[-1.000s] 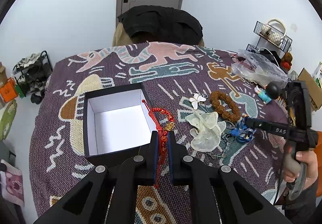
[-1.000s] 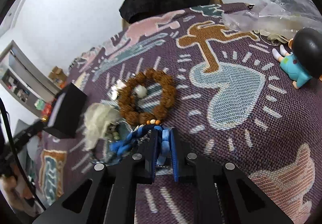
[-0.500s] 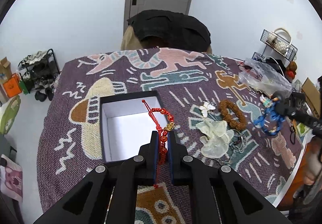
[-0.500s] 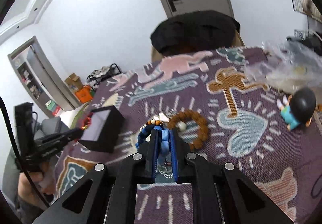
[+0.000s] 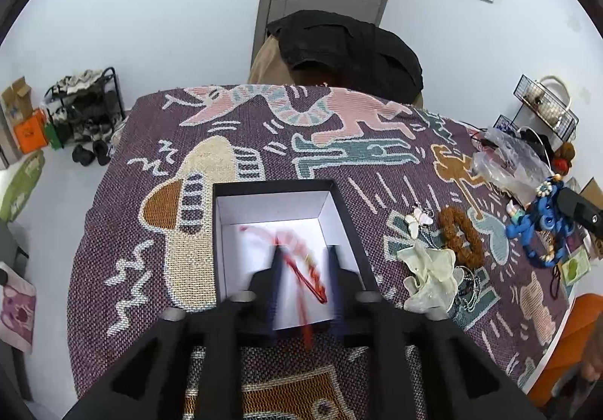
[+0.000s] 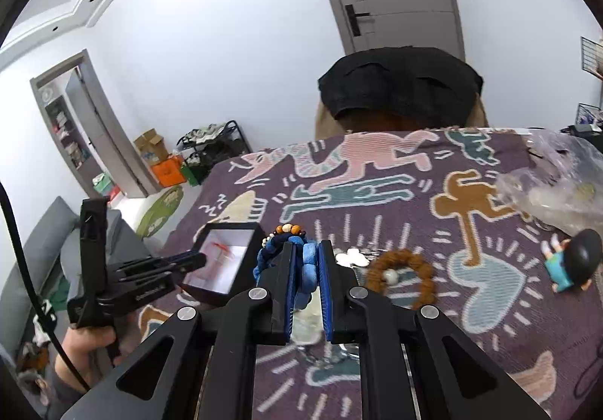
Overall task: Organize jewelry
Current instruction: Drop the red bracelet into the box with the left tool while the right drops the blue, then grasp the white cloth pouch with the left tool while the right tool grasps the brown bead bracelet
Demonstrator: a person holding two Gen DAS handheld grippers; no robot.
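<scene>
Left gripper (image 5: pixel 303 278): over the open black box (image 5: pixel 346 209), jaws opening; red bracelet (image 5: pixel 301 265), blurred, hangs loose between them, no pad pressing on it, above the box's white floor.

Right gripper (image 6: pixel 304 261): raised over the patterned cloth (image 6: pixel 377 193), jaws nearly closed, clamped on the blue bracelet (image 6: pixel 309 261); its orange and white beads stick out above the fingertips.

On the cloth: brown bead bracelet (image 5: pixel 459 235), white butterfly clip (image 5: pixel 416 222), pale scrunchie (image 5: pixel 429 276), well apart from both jaws.
</scene>
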